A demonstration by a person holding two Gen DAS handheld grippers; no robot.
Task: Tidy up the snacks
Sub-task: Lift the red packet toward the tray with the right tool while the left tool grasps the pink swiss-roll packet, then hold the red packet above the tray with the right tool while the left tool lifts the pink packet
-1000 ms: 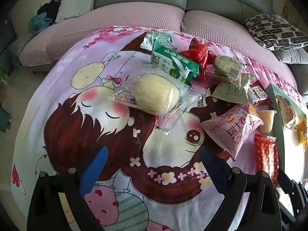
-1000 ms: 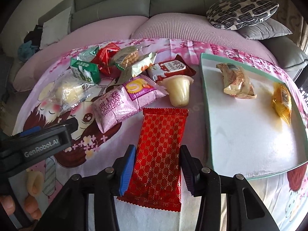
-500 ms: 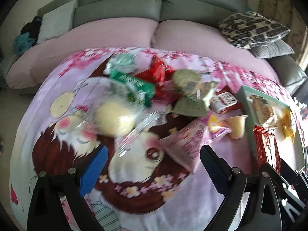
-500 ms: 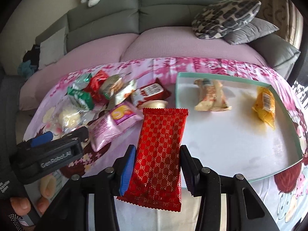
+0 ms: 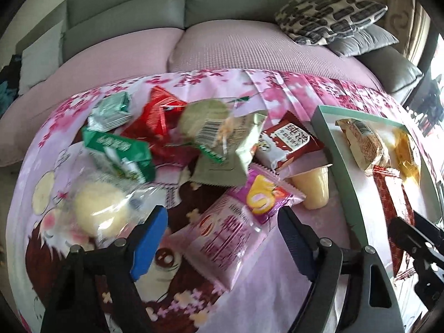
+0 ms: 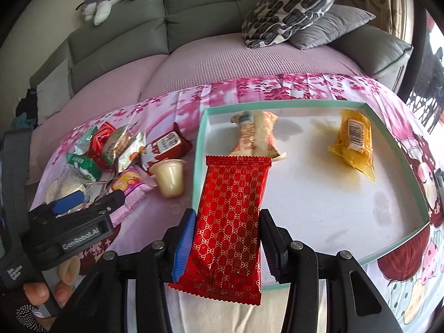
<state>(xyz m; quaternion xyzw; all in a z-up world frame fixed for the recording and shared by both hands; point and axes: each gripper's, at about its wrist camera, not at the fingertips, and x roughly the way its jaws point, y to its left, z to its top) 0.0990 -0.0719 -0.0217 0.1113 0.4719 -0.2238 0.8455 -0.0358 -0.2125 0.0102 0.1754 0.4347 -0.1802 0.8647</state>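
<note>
Your right gripper [image 6: 226, 245] pinches the red packet [image 6: 231, 213] above the tray [image 6: 198, 149]; release there. Your left gripper [image 5: 223, 229], jaws spread and just closing, straddles the pink packet [image 5: 230, 230].

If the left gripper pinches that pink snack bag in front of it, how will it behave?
The pink snack bag looks puffy and crinkly, so it should probably give under the left gripper pads and feel light. Its glossy film may slip. Its far end overlaps other packets, which might drag along.

Cartoon-print cloth [image 6: 319, 88] over table: snack pile [image 5: 194, 144], jelly cup [image 6: 169, 177], teal tray [image 6: 198, 149].
</note>
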